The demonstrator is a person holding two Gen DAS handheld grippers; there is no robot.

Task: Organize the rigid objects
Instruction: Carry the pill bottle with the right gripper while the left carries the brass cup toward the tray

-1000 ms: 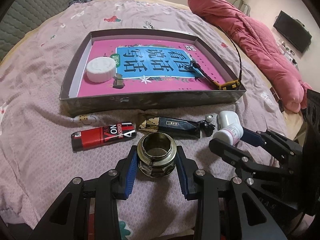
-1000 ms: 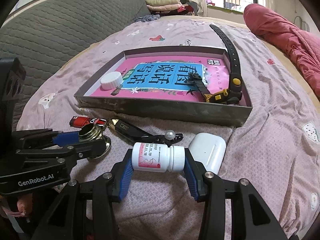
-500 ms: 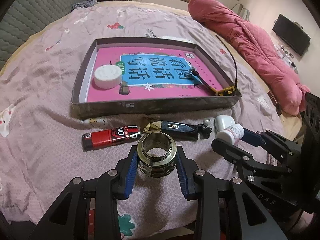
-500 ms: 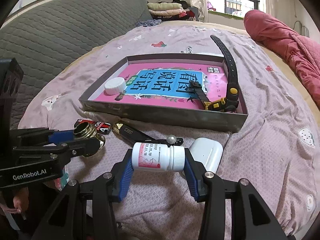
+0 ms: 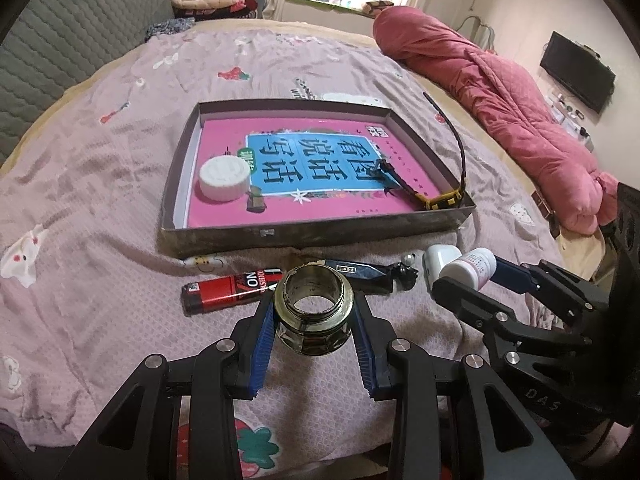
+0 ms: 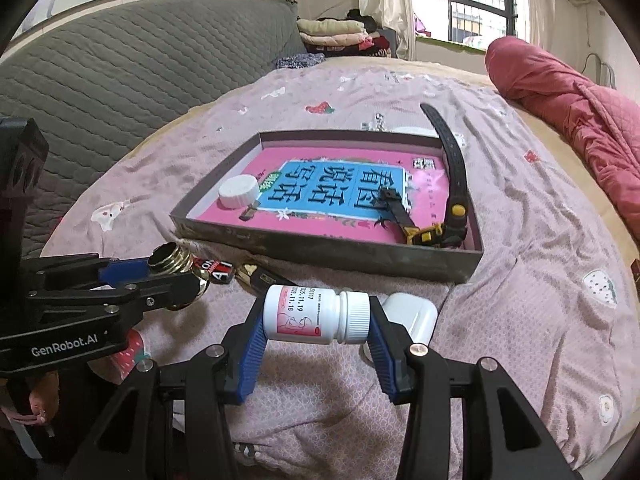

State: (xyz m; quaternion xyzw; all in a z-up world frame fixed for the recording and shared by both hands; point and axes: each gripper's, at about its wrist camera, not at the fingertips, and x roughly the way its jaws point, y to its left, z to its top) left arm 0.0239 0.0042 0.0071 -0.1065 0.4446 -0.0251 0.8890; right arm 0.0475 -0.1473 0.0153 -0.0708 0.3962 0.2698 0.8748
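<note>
My left gripper [image 5: 313, 322] is shut on a brass threaded fitting [image 5: 313, 312] and holds it above the bed; it also shows in the right wrist view [image 6: 176, 266]. My right gripper [image 6: 316, 318] is shut on a white pill bottle [image 6: 316, 314], held sideways above the bed, also seen in the left wrist view [image 5: 472, 268]. A shallow grey box [image 5: 312, 236] with a pink book cover inside holds a white cap [image 5: 224, 179] and a black strap with a yellow buckle [image 5: 440, 200].
On the bedsheet in front of the box lie a red lighter [image 5: 228, 290], a dark pen-like clip [image 5: 360, 274] and a white earbud case [image 6: 412, 316]. A rolled pink quilt [image 5: 500, 104] lies at the right. A grey headboard [image 6: 120, 76] stands at the left.
Both grippers have lifted and pulled back from the bed with their objects; the box and the loose items now look farther away.
</note>
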